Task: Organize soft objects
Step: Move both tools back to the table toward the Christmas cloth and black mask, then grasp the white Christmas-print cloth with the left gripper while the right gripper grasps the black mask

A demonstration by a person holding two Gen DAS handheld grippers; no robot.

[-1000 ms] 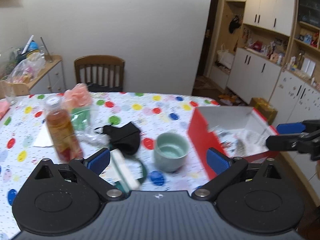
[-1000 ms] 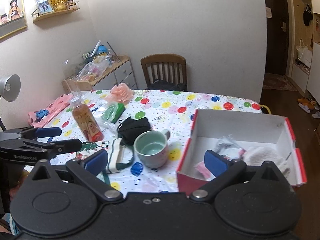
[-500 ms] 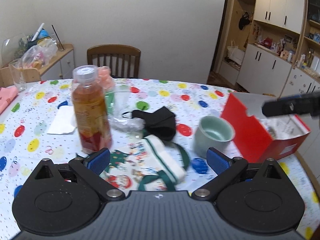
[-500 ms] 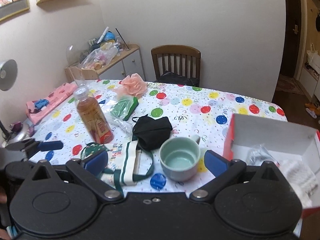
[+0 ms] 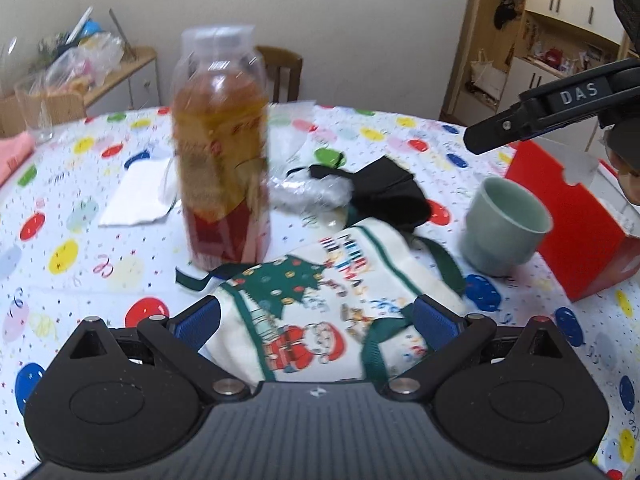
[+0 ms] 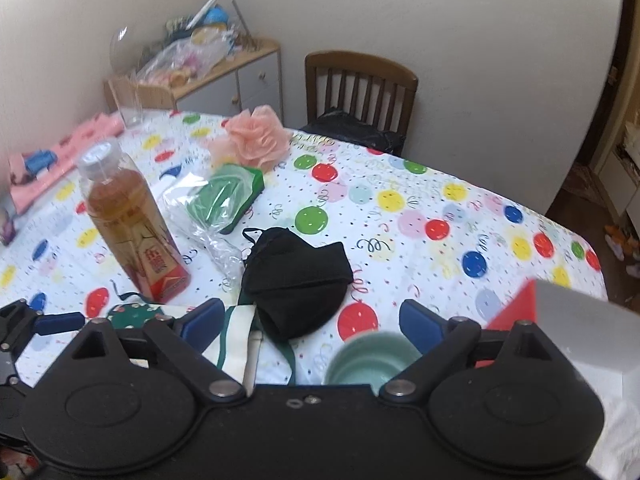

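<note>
- Christmas cloth bag [image 5: 320, 300] lies flat on the worktop [image 5: 72, 248], directly ahead of and partly between the spread fingers of the left gripper [image 5: 316, 316]; nothing pinched.
- Bag's long axis runs away from the left gripper, up and to the right toward the black face mask [image 5: 384, 192], which overlaps its far end. Green straps trail off on both sides.
- Right gripper [image 6: 312, 320] also spread and empty. It sits over the mask [image 6: 298, 276], with the bag's edge under its left finger and the green cup [image 6: 368, 360] near its right finger.
- Judgement: the left gripper is nearer the bag and already lined up on it; closing across the bag's short width looks like the coming move.
- Bottle [image 5: 220, 152] stands upright just beyond the bag's left corner, likely to be knocked on the lift.
- Red box [image 5: 576, 216] lies well right of the cup [image 5: 504, 228], a likely drop-off.
</note>
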